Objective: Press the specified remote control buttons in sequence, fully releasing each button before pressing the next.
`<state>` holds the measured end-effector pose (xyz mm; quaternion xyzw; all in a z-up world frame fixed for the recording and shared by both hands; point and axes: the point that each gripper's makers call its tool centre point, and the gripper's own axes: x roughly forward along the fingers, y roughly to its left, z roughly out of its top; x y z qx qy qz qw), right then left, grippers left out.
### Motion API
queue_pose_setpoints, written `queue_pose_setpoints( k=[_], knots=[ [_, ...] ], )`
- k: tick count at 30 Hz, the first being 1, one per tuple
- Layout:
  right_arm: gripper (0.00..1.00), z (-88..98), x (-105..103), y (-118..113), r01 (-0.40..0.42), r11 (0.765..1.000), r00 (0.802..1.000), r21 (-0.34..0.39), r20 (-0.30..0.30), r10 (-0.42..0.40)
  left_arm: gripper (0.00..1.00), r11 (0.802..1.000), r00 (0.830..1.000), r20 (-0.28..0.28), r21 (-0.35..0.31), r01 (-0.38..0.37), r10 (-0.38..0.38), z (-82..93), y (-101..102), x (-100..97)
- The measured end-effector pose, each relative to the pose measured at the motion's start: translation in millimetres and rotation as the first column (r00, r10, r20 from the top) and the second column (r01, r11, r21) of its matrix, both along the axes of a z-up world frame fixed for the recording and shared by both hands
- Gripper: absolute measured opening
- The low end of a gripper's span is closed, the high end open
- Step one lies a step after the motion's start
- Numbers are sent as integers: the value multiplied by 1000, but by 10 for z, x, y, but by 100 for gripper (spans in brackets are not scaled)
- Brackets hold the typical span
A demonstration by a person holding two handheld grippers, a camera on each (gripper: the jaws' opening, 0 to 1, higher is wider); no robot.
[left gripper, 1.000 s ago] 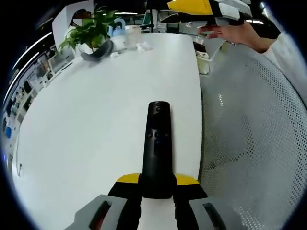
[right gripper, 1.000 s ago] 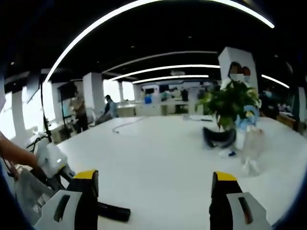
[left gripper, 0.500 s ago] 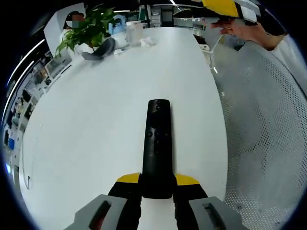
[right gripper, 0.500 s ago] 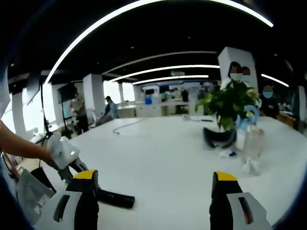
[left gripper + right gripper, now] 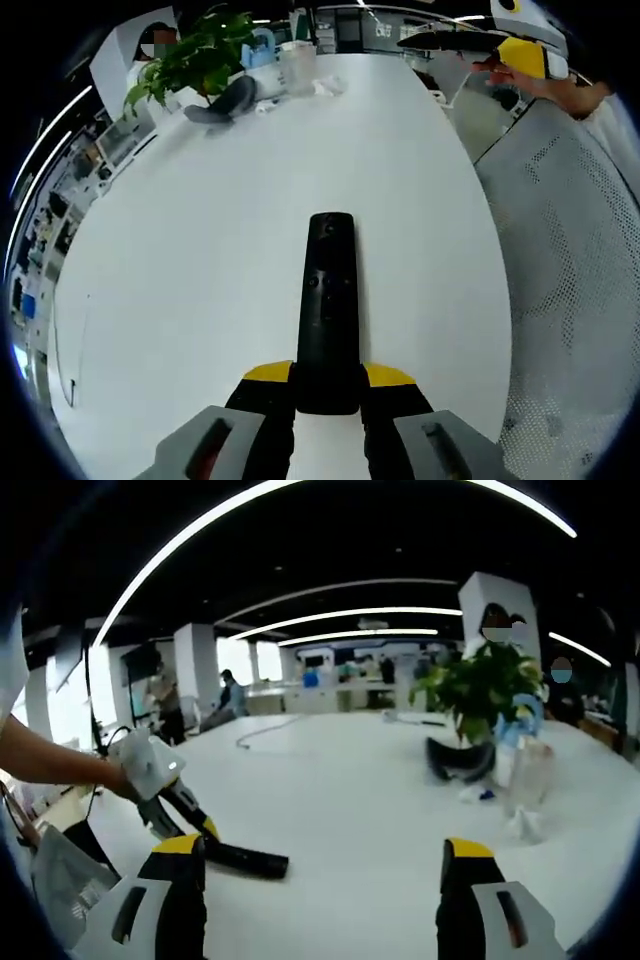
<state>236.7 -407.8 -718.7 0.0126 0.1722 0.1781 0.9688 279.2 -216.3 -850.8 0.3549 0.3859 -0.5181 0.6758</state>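
A long black remote control [image 5: 326, 310] with small round buttons sticks forward from my left gripper [image 5: 328, 385], whose yellow-tipped jaws are shut on its near end, above the white table [image 5: 200, 250]. In the right gripper view the same remote [image 5: 245, 859] shows at lower left, held by the left gripper [image 5: 185, 810] in a person's hand. My right gripper [image 5: 320, 880] is open with nothing between its fingers [image 5: 180, 880], held above the table. It also appears far off at top right of the left gripper view as the right gripper [image 5: 520, 55].
A potted green plant [image 5: 195, 60] and a dark curved object [image 5: 225, 100] stand at the table's far end, with a clear bottle [image 5: 525, 780] beside them. A white mesh chair [image 5: 570, 260] lies along the table's right edge. People stand in the background.
My left gripper has carried the remote further over the table, away from the edge and the mesh chair. In the right gripper view the left gripper and remote have risen and moved right.
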Motion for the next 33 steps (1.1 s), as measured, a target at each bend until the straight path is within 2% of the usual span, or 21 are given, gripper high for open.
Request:
queue_pose_setpoints(
  k=[23, 33],
  knots=[
    [95, -52, -5, 3, -6, 1000, 1000, -11, -24, 5, 24, 997, 998, 54, 60, 40, -43, 49, 37, 536],
    [93, -84, 2, -20, 4, 1000, 999, -22, -37, -5, 24, 995, 996, 58, 75, 60, -65, 46, 23, 773]
  ],
)
